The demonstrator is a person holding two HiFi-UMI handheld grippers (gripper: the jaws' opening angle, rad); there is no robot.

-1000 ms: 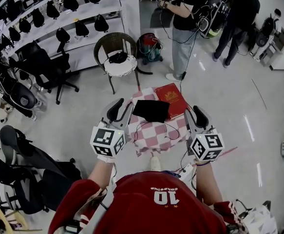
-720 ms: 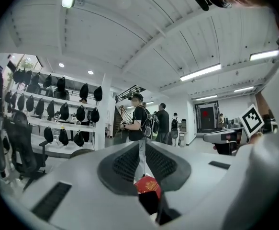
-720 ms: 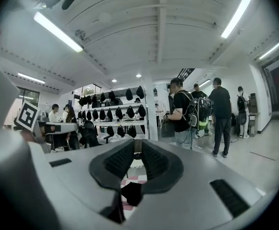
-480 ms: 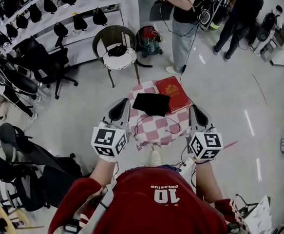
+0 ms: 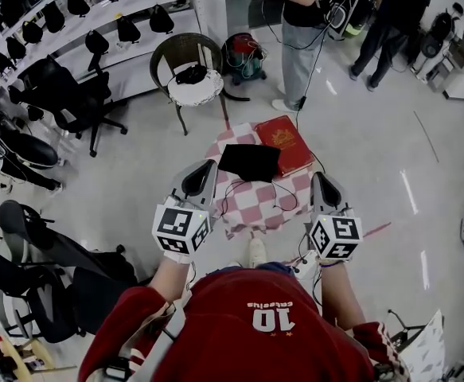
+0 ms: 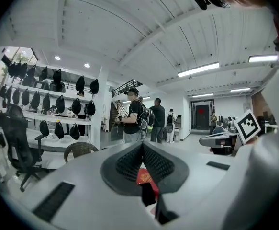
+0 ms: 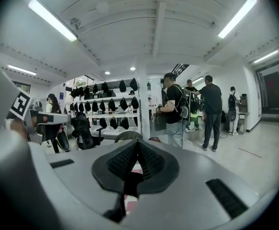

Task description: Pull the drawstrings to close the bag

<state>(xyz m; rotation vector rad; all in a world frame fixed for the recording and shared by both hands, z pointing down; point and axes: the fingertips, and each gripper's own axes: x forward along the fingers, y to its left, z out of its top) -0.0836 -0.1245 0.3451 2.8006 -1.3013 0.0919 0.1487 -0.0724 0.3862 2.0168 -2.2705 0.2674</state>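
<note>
lying flat toward the far edge of the small table's pink-and-white checked cloth, the black bag sits at the middle of the head view, its thin drawstrings trailing slack in loops toward the lower part of the frame. both tools hang at the table's sides, the left gripper by the cloth's left edge and the right gripper by its right edge. each has jaws that have just been closing and now meet, ribbed pad against ribbed pad — no cord shows pinched between them in either gripper view, only a sliver of bag and cloth through the gap below. whether the bag's mouth is cinched is too small to tell, so the scene fits either loose cords waiting for a pull or a closed bag with its cords let go. a red book lies against the bag's right side. around the table is pale glossy floor; a wicker chair and shelves of black items fill the upper left, and people stand at the top.
</note>
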